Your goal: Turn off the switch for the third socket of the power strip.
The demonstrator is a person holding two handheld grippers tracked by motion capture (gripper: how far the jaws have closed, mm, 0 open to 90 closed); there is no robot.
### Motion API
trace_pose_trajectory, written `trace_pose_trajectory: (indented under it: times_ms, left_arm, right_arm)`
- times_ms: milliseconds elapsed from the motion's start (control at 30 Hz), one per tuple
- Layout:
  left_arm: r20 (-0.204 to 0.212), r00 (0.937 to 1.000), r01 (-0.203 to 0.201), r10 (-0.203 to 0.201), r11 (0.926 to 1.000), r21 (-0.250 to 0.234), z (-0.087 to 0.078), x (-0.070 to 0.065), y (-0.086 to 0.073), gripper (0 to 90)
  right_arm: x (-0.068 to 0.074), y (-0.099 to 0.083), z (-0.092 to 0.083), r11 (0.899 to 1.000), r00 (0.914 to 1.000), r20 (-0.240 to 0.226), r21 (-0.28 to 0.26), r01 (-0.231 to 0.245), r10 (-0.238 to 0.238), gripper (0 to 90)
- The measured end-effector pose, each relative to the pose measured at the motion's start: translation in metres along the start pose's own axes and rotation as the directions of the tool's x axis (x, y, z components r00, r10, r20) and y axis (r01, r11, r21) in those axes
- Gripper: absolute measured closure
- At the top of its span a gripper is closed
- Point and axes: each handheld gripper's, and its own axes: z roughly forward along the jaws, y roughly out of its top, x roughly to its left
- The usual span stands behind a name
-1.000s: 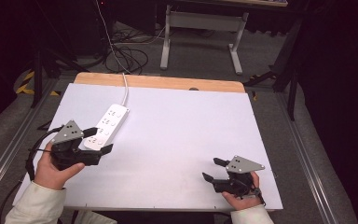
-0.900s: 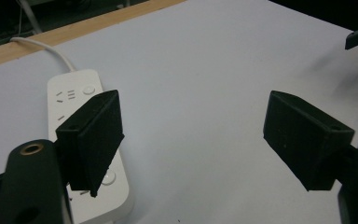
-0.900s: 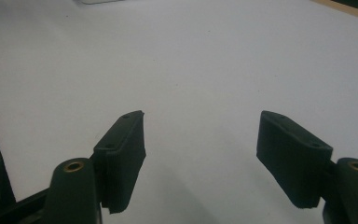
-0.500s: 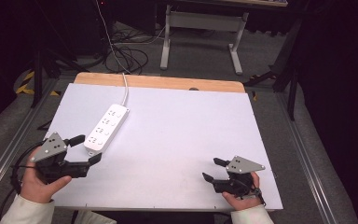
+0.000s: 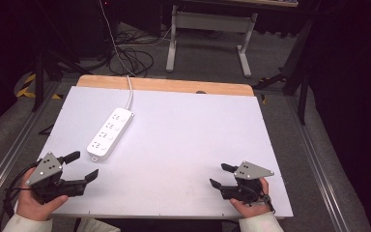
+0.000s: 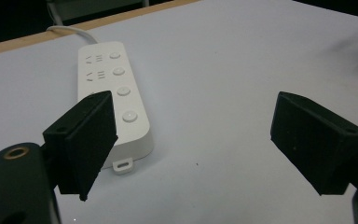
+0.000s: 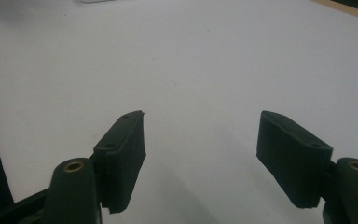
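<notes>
A white power strip [image 5: 110, 134] lies flat on the left half of the white table [image 5: 188, 130], and its white cable [image 5: 129, 89] runs off the far edge. My left gripper [image 5: 83, 165] is near the front left corner, a short way in front of the strip's near end and apart from it. Its jaws have just been opening and stand open with nothing between them. In the left gripper view the power strip [image 6: 116, 93] lies ahead, partly behind the left jaw of the left gripper [image 6: 193, 126]. My right gripper [image 5: 218, 175] rests open and empty at the front right, over bare table [image 7: 191, 56].
A wooden strip [image 5: 164, 85] borders the table's far edge. Beyond it stand a desk frame [image 5: 207, 29] and loose floor cables [image 5: 130, 58]. Metal rails [image 5: 314, 159] run along both sides of the table.
My left gripper has drawn back from the power strip's near end toward the front left corner and sunk lower. The strip stays put. The right gripper has not moved.
</notes>
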Motion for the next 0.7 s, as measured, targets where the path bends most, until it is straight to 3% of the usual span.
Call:
trace_pose_trajectory:
  times_ms: [333, 500, 700]
  left_arm:
    - [-0.012, 0.9973, 0.072, -0.073, 0.9969, -0.030, -0.002, 0.008, -0.020, 14.3]
    - [-0.038, 0.9975, 0.060, -0.061, 0.9981, -0.009, -0.001, 0.009, -0.026, 14.3]
    - [-0.060, 0.9981, 0.013, -0.013, 0.9999, 0.009, 0.001, 0.005, -0.031, 14.3]
  right_arm:
    - [-0.001, 0.000, 0.000, 1.000, 1.0000, -0.001, 0.000, -0.003, 0.003, 32.8]
    - [-0.002, -0.001, 0.000, 1.000, 1.0000, 0.003, 0.004, -0.005, 0.005, 32.8]
    - [-0.002, -0.001, 0.001, 1.000, 1.0000, 0.003, 0.007, -0.006, 0.006, 32.8]
